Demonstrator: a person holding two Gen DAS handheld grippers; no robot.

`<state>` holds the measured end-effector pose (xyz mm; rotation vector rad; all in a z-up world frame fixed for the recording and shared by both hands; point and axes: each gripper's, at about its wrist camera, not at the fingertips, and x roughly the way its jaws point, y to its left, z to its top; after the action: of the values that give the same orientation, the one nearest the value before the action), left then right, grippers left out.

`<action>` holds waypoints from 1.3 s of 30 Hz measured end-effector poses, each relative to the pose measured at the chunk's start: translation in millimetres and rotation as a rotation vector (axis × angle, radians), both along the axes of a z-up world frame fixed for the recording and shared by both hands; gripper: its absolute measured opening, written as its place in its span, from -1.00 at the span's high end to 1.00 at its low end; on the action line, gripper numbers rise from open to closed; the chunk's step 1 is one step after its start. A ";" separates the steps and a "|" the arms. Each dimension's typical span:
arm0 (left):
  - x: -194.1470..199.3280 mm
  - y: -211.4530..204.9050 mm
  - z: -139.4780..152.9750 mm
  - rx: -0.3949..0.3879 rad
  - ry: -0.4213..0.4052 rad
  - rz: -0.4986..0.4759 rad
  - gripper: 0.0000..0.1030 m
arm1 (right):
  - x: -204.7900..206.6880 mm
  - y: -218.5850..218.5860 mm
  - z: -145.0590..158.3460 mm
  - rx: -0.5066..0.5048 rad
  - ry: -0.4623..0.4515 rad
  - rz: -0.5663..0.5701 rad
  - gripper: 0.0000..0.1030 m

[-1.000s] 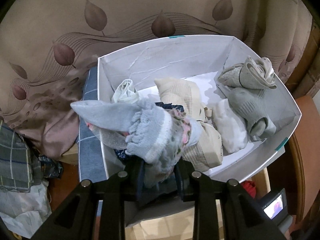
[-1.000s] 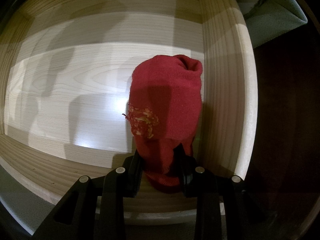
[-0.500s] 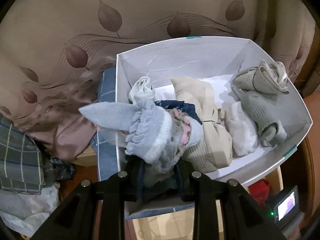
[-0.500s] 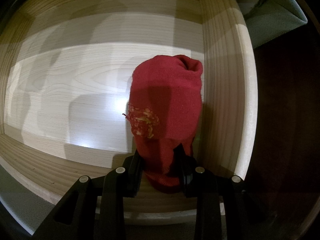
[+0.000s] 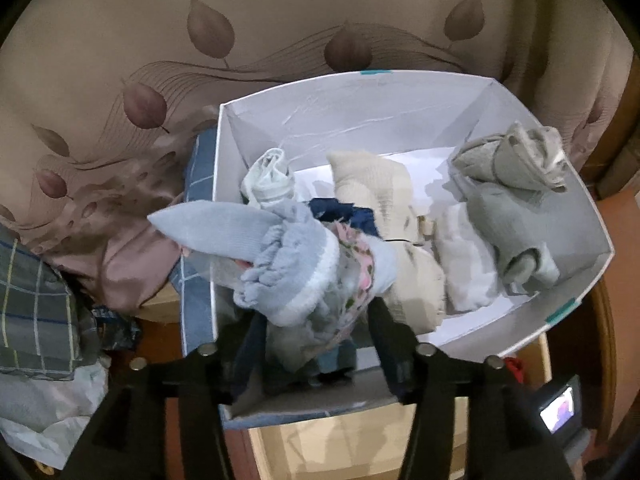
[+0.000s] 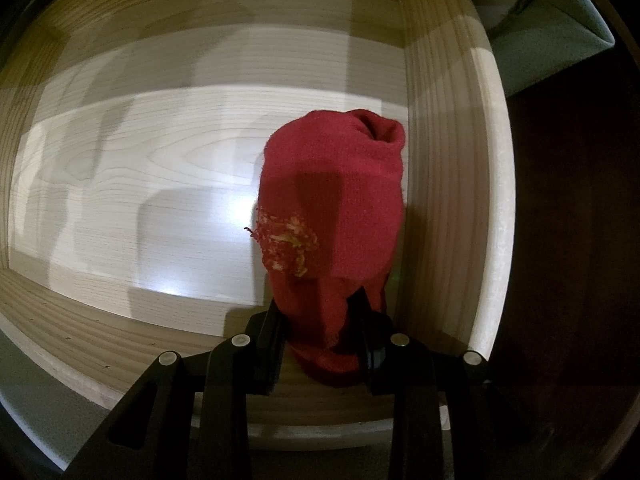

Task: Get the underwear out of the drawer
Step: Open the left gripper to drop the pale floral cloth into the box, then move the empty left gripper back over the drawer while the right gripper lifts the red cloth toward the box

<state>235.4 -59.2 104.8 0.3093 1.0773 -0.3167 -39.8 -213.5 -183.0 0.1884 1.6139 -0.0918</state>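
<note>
While left gripper point(image 5: 316, 320) is clamping a blue bundle point(image 5: 296, 256) over white box point(image 5: 568, 304), right gripper point(image 6: 320, 320) is pinching red garment point(image 6: 336, 208) at drawer's point(image 6: 448, 160) 3 o'clock wall — next: lifting it out.

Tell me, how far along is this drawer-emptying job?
Nearly done, it seems. Several rolled garments already lie in the white box. The left gripper holds a light blue bundle over that box, not yet dropped. The right gripper is shut on a red garment inside the wooden drawer, the only item visible there. Left: release one, lift out the other.
</note>
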 end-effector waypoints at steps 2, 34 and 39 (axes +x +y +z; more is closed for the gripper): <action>-3.7 -1.7 3.0 0.002 0.000 -0.010 -0.18 | -0.3 -0.9 0.7 -0.001 0.001 0.000 0.45; -91.8 44.2 34.2 -0.142 -0.115 0.034 -0.19 | 1.0 -1.2 2.2 0.002 -0.018 -0.007 0.51; -115.8 56.0 6.9 -0.070 -0.133 0.056 -0.19 | -2.2 -12.3 5.7 0.038 -0.054 -0.043 0.55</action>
<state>119.6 -3.2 111.7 0.2341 0.9402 -0.2787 -42.0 -225.8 -177.3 0.2531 1.5589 -0.0884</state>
